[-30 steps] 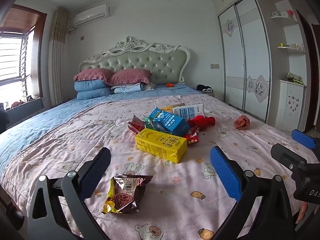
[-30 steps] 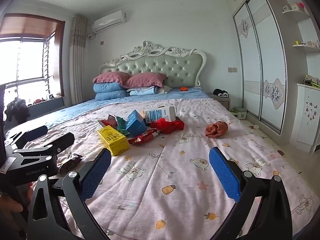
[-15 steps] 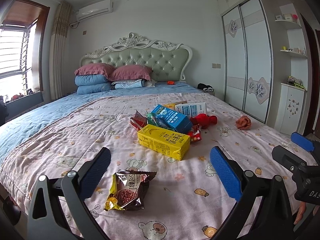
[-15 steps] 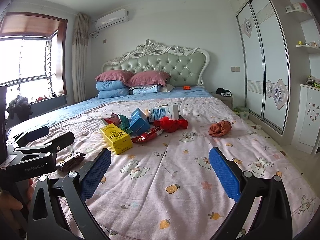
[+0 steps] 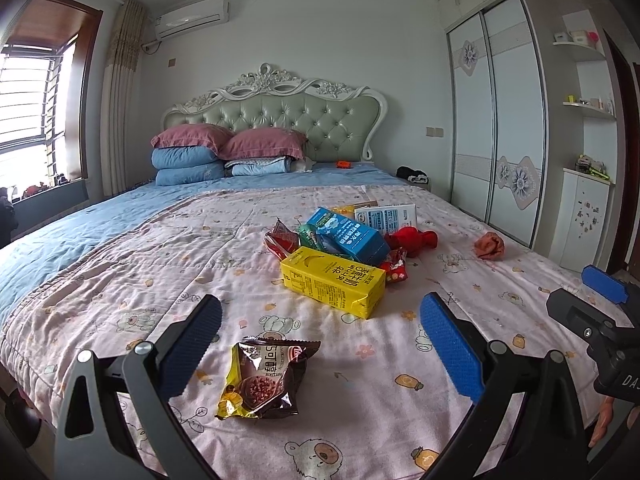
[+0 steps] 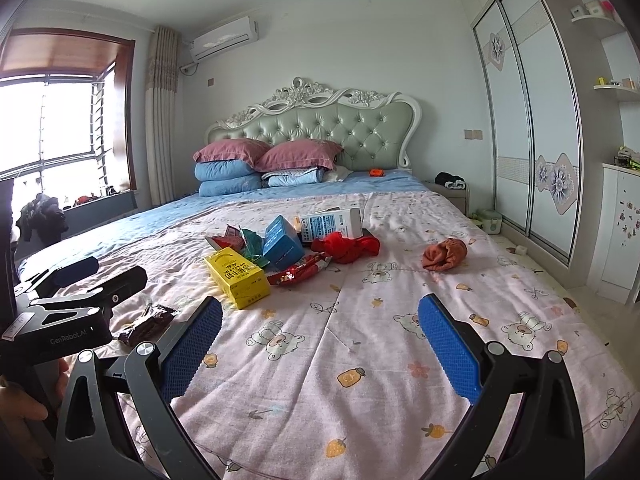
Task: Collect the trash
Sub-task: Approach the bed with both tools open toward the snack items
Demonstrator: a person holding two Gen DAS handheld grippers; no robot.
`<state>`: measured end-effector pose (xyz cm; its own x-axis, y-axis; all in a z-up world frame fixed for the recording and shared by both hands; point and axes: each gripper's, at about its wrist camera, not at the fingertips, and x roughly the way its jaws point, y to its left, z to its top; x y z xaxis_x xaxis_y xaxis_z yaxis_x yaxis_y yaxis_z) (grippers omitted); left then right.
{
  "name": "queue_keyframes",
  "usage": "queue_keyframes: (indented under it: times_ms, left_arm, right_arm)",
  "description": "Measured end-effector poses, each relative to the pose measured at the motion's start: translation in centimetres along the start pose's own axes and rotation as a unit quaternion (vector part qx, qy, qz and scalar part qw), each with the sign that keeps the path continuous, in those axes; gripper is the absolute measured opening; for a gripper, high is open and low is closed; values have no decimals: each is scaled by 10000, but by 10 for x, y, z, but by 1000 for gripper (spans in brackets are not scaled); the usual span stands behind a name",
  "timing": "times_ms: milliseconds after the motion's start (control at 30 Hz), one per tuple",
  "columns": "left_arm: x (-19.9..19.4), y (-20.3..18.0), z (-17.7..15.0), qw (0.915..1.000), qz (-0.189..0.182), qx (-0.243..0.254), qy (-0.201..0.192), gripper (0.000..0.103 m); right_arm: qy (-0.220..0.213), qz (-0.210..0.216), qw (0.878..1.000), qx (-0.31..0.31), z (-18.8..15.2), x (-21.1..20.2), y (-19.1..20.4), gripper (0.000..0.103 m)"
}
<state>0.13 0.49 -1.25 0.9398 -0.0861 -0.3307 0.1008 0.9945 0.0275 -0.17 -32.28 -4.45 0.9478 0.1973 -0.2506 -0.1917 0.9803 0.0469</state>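
Both tools spread wide and empty: left tool (image 5: 320, 344) hovers over a crumpled brown-and-gold snack wrapper (image 5: 266, 380) lying flat on the pink bear-print quilt (image 5: 140, 264) near the foot of the bed, right tool (image 6: 320, 344) over bare quilt. Mid-bed pile: yellow carton (image 5: 334, 286) on its side, blue carton (image 5: 352, 234) touching behind, white carton (image 5: 386, 217), red foil wrappers (image 5: 396, 266). Orange cloth wad (image 5: 489, 245) sits apart to the right.
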Motion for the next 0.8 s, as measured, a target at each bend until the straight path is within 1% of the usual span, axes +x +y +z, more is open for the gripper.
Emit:
queue_keyframes:
  times_ms: [533,800]
  left_arm:
    - [-1,6,1,10000,11,-51,18,99]
    - [-1,9,0,10000,49,22,55,99]
  right_arm:
    - [68,62,10000,-25,1,4,3,95]
    - [87,80,9999,-29,2,5,3,95]
